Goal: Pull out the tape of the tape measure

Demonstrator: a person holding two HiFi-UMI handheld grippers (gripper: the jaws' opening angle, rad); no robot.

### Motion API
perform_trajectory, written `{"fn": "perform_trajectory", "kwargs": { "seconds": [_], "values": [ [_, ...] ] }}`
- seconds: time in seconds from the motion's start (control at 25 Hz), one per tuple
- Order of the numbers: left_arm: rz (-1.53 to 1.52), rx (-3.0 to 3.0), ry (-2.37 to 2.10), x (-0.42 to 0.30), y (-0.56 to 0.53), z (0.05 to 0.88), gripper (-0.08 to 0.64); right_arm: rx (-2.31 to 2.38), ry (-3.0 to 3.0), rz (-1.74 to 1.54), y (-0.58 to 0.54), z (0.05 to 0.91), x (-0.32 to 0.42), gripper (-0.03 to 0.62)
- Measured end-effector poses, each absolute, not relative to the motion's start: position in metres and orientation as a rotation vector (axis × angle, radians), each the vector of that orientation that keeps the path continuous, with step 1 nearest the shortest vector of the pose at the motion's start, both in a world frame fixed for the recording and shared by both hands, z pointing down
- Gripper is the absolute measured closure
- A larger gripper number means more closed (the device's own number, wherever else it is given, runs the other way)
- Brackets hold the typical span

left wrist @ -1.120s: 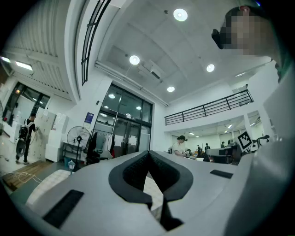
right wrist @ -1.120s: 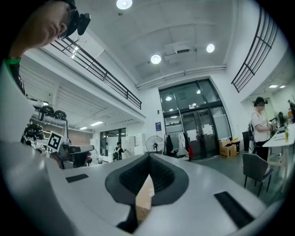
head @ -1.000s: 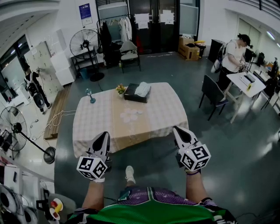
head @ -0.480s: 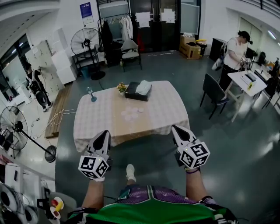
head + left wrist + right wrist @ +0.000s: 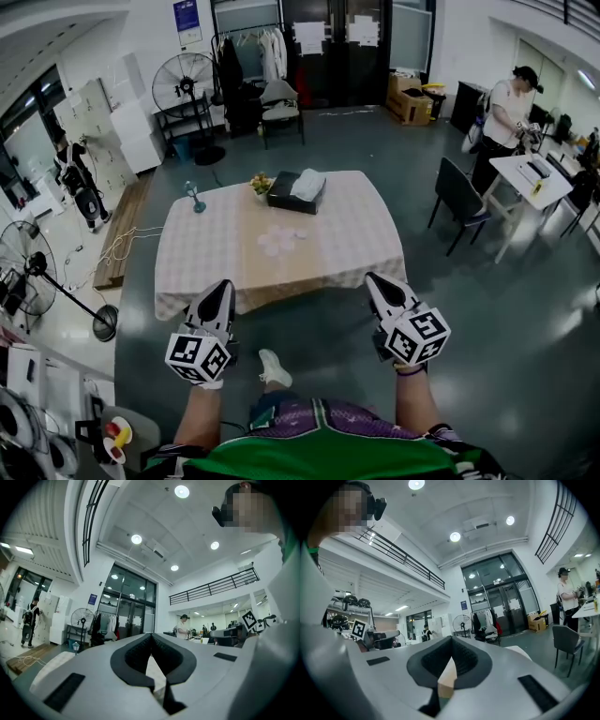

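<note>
Now | left claw (image 5: pixel 223 286) closed, empty | right claw (image 5: pixel 373 279) closed, empty

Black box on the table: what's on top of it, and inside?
A white crumpled bundle lies on top of the black box. Its inside cannot be seen; the bundle covers it.

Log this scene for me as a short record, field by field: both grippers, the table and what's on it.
left gripper: shut, empty, by the table's near edge
right gripper: shut, empty, by the table's near edge
table: checked cloth
on table: black box, flowers, small blue item
tape measure: not made out
</note>
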State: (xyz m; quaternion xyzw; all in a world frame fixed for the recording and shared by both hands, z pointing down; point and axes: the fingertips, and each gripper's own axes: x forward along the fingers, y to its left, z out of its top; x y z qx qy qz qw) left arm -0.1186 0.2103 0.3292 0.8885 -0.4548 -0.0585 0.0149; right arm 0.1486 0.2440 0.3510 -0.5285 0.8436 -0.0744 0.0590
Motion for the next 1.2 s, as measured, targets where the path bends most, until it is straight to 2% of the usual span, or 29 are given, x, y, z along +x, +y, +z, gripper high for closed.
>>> {"fn": "perform_trajectory", "kwargs": {
  "seconds": [1.2],
  "values": [
    [-0.119,2.665,-1.488,-0.15,0.143,0.356,0.538,-1.576,2.572,-0.265,0.154,0.37,0.126,0.584]
  ]
}}
